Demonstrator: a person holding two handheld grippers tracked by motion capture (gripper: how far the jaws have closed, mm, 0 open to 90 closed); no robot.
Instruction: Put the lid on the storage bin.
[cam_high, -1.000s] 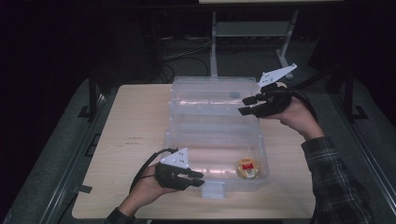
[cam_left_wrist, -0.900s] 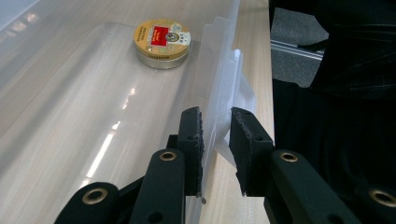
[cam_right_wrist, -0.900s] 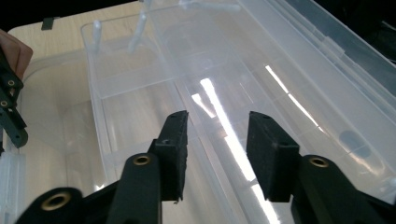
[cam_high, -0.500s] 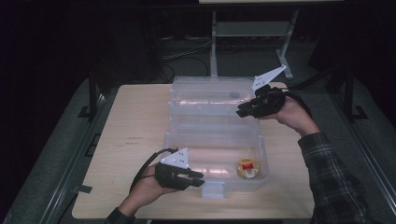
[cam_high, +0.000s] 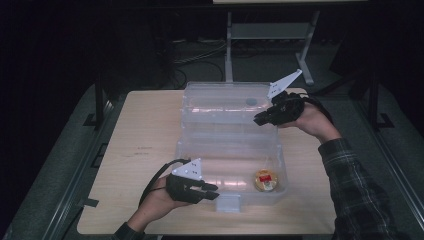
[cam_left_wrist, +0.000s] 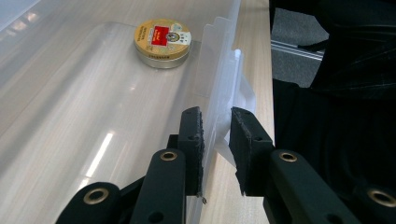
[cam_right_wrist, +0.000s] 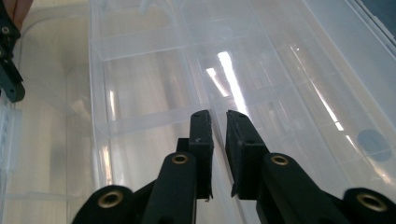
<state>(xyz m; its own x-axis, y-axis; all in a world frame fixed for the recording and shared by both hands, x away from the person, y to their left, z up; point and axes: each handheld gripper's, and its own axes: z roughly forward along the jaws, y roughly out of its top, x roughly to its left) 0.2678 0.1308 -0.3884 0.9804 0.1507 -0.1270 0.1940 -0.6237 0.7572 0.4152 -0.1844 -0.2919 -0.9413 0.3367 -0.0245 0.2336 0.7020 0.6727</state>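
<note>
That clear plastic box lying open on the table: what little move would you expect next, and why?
Probably the left tool closes on the clear box's front wall, since its jaws already straddle it with gaps either side. The right tool hovers over the compartments.

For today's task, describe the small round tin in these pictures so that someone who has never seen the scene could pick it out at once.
Start at the wooden table and the clear plastic box lying open on it. Look in the half nearer the person, toward its right corner, away from the left gripper at the front wall. There the tin lies flat: round, gold-lidded with a red label, the one coloured thing in the see-through box.
</note>
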